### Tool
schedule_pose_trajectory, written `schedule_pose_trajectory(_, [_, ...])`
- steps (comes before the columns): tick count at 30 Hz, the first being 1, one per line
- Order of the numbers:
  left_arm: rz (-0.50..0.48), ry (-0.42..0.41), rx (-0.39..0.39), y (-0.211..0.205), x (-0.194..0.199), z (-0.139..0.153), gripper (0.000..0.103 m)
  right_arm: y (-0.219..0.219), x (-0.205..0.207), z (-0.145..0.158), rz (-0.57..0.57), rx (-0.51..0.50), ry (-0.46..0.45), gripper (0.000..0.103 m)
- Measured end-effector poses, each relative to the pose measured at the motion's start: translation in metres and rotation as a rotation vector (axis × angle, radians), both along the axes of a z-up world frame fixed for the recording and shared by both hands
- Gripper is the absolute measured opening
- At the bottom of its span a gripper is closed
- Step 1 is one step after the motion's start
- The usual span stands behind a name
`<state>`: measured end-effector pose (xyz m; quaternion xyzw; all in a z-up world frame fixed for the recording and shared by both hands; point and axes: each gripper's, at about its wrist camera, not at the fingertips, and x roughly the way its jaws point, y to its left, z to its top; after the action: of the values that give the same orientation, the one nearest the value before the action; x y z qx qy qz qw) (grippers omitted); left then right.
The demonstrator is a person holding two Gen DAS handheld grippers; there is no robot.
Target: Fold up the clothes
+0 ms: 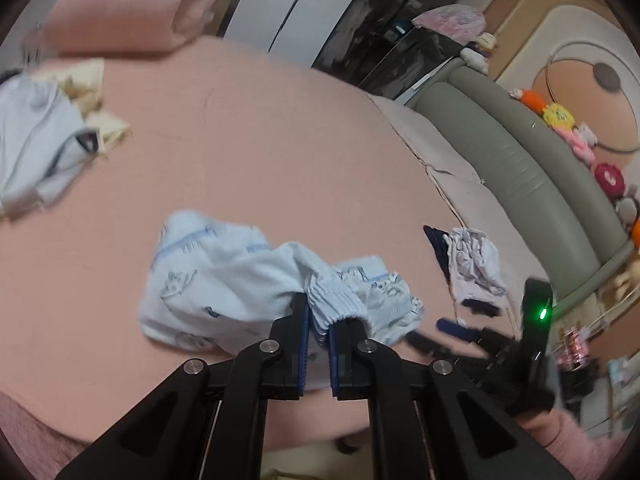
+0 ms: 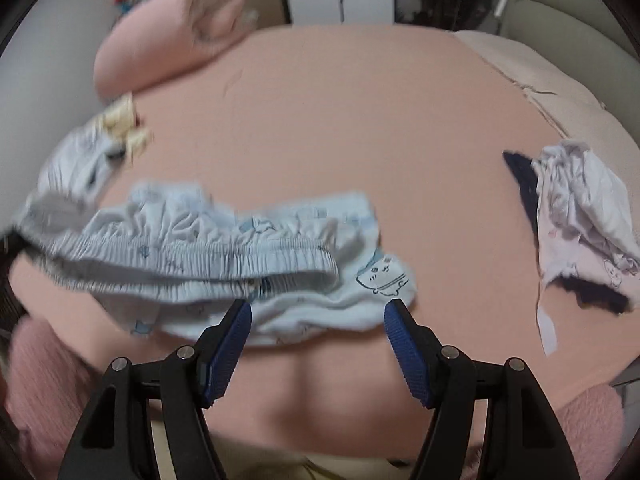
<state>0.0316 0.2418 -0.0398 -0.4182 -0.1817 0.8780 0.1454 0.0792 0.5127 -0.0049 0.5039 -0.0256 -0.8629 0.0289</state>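
A pair of light blue printed pants [image 1: 224,280] lies bunched on the pink bed sheet [image 1: 260,152]. My left gripper [image 1: 319,320] is shut on its ribbed elastic waistband. In the right wrist view the same pants [image 2: 224,256] stretch across the middle, waistband toward me. My right gripper [image 2: 318,312] is open and empty, its blue pads just in front of the pants' near edge. The right gripper also shows in the left wrist view [image 1: 460,330], to the right of the pants.
A crumpled white and navy garment [image 2: 580,224] lies at the right. A light blue garment with yellow cloth [image 1: 44,140] lies at the left. A rolled pink blanket [image 2: 168,48] sits at the far end. A grey-green padded bed frame [image 1: 520,160] borders the right side.
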Motion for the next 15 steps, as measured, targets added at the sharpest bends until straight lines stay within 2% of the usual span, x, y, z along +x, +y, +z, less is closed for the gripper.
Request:
schedule_pose_trajectory(4, [-0.018,0.018,0.001,0.002,0.010,0.008,0.006,-0.002,0.020,-0.018,-0.104,0.008,-0.010,0.069])
schedule_pose_trajectory(7, [-0.026,0.015,-0.010,0.003,0.014,0.010,0.006,0.009,0.023,-0.020,-0.176,0.027,-0.004,0.069])
schedule_pose_trajectory(9, [-0.030,0.010,-0.001,0.000,0.016,0.011,0.006,0.011,0.019,-0.022,-0.153,0.032,-0.004,0.069])
schedule_pose_trajectory(15, [-0.023,-0.005,0.008,-0.008,0.018,0.013,0.006,-0.019,-0.010,-0.030,0.029,0.094,-0.019,0.069])
